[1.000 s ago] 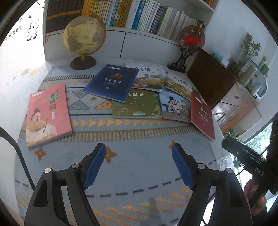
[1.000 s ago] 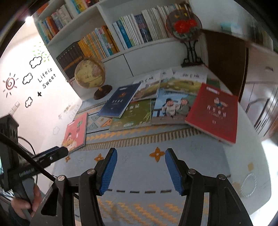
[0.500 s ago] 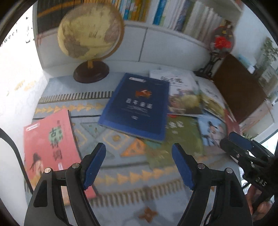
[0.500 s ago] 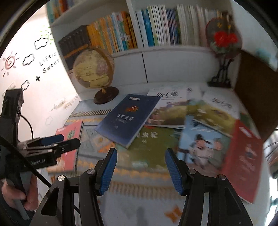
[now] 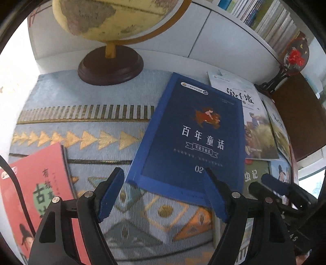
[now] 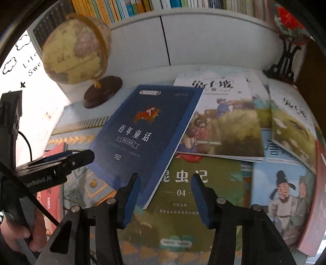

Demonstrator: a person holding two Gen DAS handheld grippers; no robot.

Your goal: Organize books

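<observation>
The left tongs [image 5: 163,195] are open over the near edge of the dark blue book [image 5: 191,138], holding nothing. The right tongs [image 6: 164,198] have just been closing, with nothing between them, over the green book [image 6: 203,195]. Both books lie on the patterned blue rug [image 5: 81,97] near the yellow globe [image 5: 114,18].

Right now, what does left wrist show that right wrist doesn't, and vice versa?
Left wrist only: most of the pink book's cover and the right gripper from the side. Right wrist only: the green book's cover nearly whole, the wall decals, and a hand on the left gripper. Both: the globe, the dark blue book overlapping its neighbours, the patterned mat, open jaws holding nothing.
</observation>
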